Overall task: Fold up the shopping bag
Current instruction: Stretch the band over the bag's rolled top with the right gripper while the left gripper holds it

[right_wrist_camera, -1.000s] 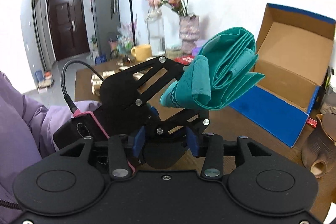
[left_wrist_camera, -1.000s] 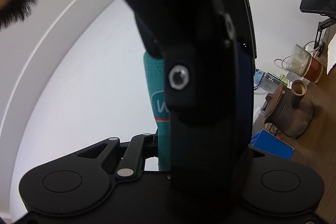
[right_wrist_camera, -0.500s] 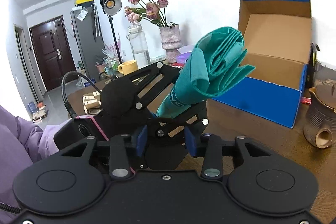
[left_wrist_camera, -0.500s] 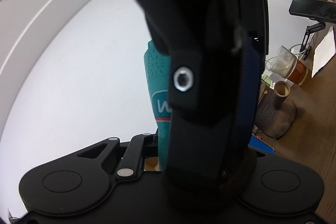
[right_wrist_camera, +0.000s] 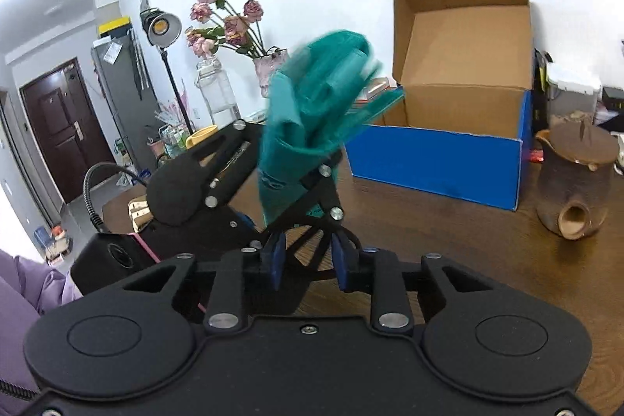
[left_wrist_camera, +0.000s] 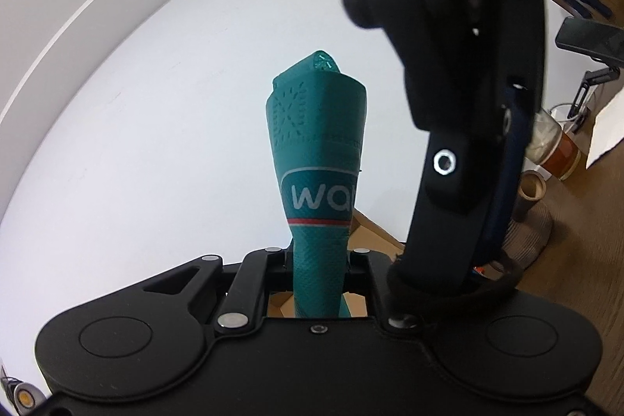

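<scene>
The left claw [left_wrist_camera: 318, 283] pinches the folded teal cloth shopping bag [left_wrist_camera: 318, 162] and holds it up in the air. The bag sticks straight out in front of this claw, and white letters show on its side. In the right wrist view the same bag [right_wrist_camera: 312, 108] is blurry and sits up above the dark wooden table [right_wrist_camera: 448, 229]. The right claw [right_wrist_camera: 306, 252] has its blue fingers [right_wrist_camera: 277, 256] spread apart with nothing between them. The left claw's black body is just in front of the right claw, and the bag rises a bit ahead of it. To the right of the left claw, the big black body of the right claw fills the view. Past the bag, ahead and to the right of the right claw, stands an open blue cardboard box [right_wrist_camera: 456, 127]. Farther right is a brown clay pot [right_wrist_camera: 573, 186]. Ahead and to the left stands a vase of pink dried roses [right_wrist_camera: 226, 22] by the white wall.
</scene>
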`<control>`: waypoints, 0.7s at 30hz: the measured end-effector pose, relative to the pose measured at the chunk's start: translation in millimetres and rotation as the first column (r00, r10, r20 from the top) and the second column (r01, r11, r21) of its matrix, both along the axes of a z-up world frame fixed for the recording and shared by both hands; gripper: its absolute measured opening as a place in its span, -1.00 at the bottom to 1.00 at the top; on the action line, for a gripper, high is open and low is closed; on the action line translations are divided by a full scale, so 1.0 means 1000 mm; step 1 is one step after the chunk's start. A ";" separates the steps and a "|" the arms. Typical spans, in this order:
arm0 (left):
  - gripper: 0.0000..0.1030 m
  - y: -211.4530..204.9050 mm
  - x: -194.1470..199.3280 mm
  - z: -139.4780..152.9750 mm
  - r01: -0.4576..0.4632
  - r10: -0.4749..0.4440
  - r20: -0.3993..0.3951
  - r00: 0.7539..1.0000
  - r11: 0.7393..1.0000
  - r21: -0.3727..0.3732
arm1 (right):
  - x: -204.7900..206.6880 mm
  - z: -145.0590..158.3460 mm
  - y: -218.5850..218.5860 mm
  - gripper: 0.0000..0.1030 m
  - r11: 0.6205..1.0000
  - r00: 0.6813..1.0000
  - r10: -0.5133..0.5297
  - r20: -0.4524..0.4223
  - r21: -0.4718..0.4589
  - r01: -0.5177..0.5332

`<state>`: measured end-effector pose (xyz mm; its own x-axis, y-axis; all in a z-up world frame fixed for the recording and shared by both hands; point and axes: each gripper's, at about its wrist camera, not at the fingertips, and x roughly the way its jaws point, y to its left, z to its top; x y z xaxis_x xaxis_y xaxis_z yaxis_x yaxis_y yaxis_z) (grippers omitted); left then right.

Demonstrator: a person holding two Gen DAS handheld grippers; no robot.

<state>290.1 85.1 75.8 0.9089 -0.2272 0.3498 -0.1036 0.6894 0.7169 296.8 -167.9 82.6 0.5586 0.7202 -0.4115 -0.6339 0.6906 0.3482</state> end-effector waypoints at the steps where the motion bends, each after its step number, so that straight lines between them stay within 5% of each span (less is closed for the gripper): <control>1: -0.77 0.003 0.001 0.002 0.003 -0.003 -0.002 1.000 1.000 -0.006 | 0.001 -0.002 -0.002 -0.44 1.000 1.000 0.000 -0.017 0.022 0.000; 12: -0.77 0.031 0.001 0.017 0.062 -0.061 0.020 0.998 0.998 -0.018 | 0.020 -0.036 -0.034 -0.42 0.961 0.979 0.103 -0.176 0.270 -0.053; 21: -0.77 0.054 -0.004 0.031 0.098 -0.098 0.014 0.995 0.994 -0.040 | 0.028 -0.053 -0.036 -0.24 0.934 0.977 0.144 -0.159 0.349 -0.081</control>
